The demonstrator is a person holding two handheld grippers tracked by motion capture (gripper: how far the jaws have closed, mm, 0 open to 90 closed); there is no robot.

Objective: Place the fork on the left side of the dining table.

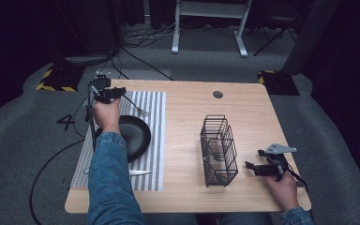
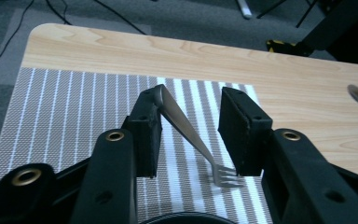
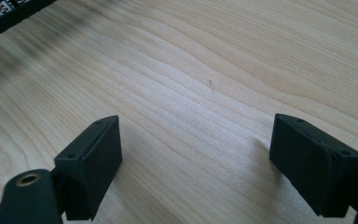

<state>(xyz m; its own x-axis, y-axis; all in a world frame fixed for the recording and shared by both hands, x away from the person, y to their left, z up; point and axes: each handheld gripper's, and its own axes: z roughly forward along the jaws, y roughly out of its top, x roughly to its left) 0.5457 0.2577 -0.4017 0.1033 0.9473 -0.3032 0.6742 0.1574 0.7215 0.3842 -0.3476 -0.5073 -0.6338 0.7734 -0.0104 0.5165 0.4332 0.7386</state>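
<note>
Two claws: left gripper [image 2: 189, 135] jaws apart, slim metal fork [image 2: 186, 128] leaning against one, tines on ribbed striped mat [image 2: 74, 112]; right gripper [image 3: 196, 163] wide open, empty, over smooth wood table [image 3: 205, 70].

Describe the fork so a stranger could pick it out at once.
Start at the striped grey-and-white woven placemat on the table's left half. Beyond the round black plate, a slim silver metal fork leans between the left claw's open jaws, tines on the mat. The knife lies flat nearer the person.

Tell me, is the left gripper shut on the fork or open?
Open. In the left gripper view the fork leans against one pad, tines down on the striped mat, with a clear gap to the other pad.
</note>
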